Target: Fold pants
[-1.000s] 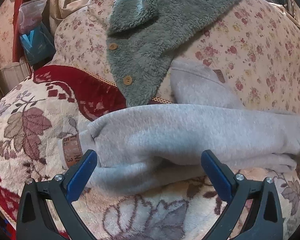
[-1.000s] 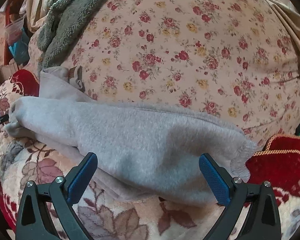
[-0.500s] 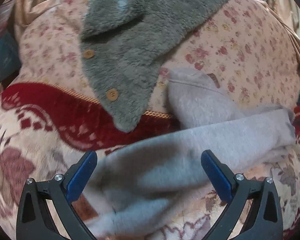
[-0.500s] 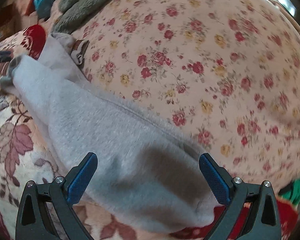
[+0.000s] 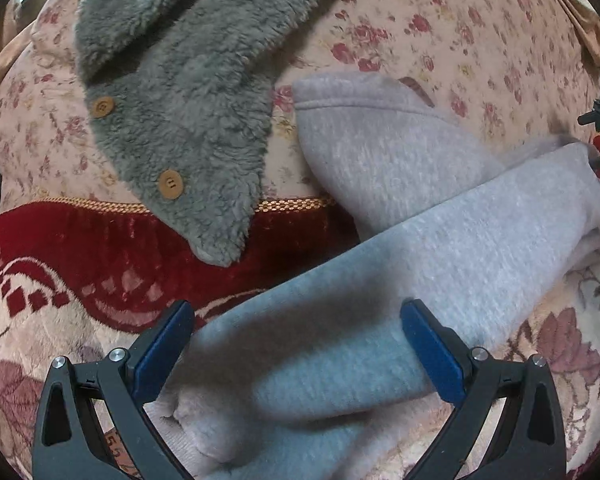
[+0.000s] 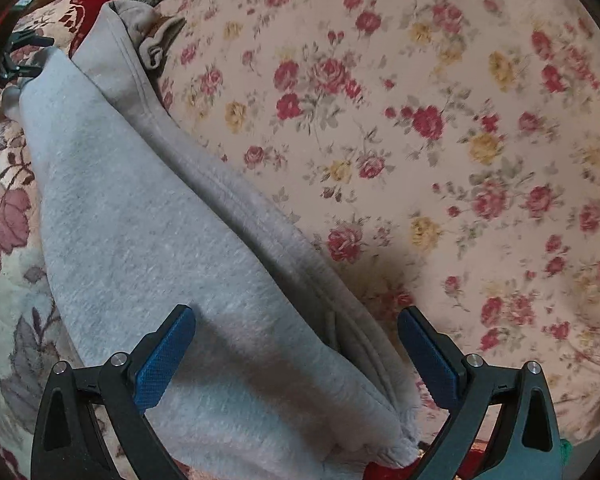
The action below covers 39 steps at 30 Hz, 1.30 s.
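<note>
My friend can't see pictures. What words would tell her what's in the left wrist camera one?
Open blue-padded tongs reach over the near end of folded grey sweatpants lying on a leaf-patterned blanket. Behind, a fuzzy grey-green jacket with two wooden buttons drapes over a rose-print cushion, its tip hanging onto the blanket's dark red border.

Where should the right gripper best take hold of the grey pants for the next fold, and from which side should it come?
Probably the near end of the grey pants, where the stacked layers finish in an edge between the open right gripper fingers. Come straight forward and low along the floral blanket, so one finger slides under all layers.
</note>
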### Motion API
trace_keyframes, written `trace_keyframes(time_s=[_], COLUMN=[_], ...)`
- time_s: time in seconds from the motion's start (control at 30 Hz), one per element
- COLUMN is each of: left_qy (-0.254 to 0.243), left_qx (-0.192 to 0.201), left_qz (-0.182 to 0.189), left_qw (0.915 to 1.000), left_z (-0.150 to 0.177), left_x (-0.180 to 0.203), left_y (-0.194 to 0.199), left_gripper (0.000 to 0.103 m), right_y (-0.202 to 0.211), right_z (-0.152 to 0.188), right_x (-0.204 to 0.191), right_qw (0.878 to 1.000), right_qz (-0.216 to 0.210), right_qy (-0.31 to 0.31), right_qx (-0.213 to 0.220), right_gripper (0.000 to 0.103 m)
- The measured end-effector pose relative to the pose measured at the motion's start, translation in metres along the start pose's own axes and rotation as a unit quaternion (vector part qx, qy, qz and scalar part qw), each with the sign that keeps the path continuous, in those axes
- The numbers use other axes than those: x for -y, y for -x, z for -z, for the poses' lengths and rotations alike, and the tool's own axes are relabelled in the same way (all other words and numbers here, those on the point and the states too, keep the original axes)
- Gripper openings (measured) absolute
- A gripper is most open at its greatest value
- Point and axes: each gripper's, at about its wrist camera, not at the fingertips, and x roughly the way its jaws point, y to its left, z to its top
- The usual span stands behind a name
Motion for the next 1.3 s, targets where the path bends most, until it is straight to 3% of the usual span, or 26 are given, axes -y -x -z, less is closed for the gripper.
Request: trace_keyframes(time_s=[0.07,0.1,0.13,0.17,0.2,0.23,0.27,0.3,0.37,0.63,0.83,1.0,1.13,1.3], left_qy=[-0.004,-0.007,-0.009,-0.009,-0.005,-0.001,-0.001,-0.002,0.011,0.045,0.042,0.038,0.022,0.017], left_qx=[-0.004,-0.003,-0.001,-0.002,-0.009,-0.019,-0.028,-0.038,-0.040,0.017,0.054,0.077,0.073,0.019], left_qz=[0.000,0.001,0.003,0.013,0.029,0.029,0.014,-0.011,-0.005,0.007,0.021,0.041,0.052,0.066], left_qw=[1.0000,1.0000,1.0000,0.9999,0.9995,0.9994,0.9995,0.9992,0.9991,0.9988,0.9975,0.9955,0.9958,0.9975], left_z=[-0.002,-0.003,-0.003,-0.003,-0.003,-0.002,-0.001,0.000,0.005,0.023,0.037,0.077,0.121,0.169], left_x=[0.001,0.002,0.003,0.004,0.004,0.004,0.004,0.002,-0.001,0.000,0.009,0.024,0.042,0.067], left_y=[-0.004,-0.005,-0.005,-0.006,-0.008,-0.011,-0.015,-0.021,-0.022,0.029,0.079,0.128,0.152,0.148], left_gripper=[0.103,0.103,0.103,0.093,0.068,0.053,0.025,0.010,0.010,0.009,0.008,0.008,0.008,0.009], right_y=[-0.008,-0.013,-0.018,-0.022,-0.025,-0.025,-0.021,-0.018,-0.008,0.073,0.123,0.155,0.150,0.123], right_z=[0.000,0.000,0.001,0.003,0.004,0.008,0.011,0.013,0.021,0.056,0.084,0.144,0.192,0.229], right_x=[0.001,0.003,0.004,0.004,0.003,0.001,-0.002,-0.005,-0.010,-0.038,-0.059,-0.103,-0.147,-0.174], right_qw=[1.000,0.999,0.999,0.998,0.998,0.998,0.999,0.999,0.999,0.994,0.989,0.986,0.986,0.976], right_qz=[-0.014,-0.025,-0.031,-0.030,-0.016,-0.006,-0.002,0.005,0.019,0.072,0.070,0.048,0.036,0.020], right_qy=[-0.009,-0.019,-0.028,-0.031,-0.032,-0.034,-0.035,-0.034,-0.041,-0.070,-0.107,-0.144,-0.158,-0.215], right_qx=[-0.018,-0.026,-0.035,-0.046,-0.052,-0.048,-0.040,-0.036,-0.025,0.041,0.069,0.074,0.050,0.035], right_gripper=[0.100,0.093,0.074,0.057,0.030,0.025,0.024,0.022,0.019,0.015,0.015,0.015,0.015,0.017])
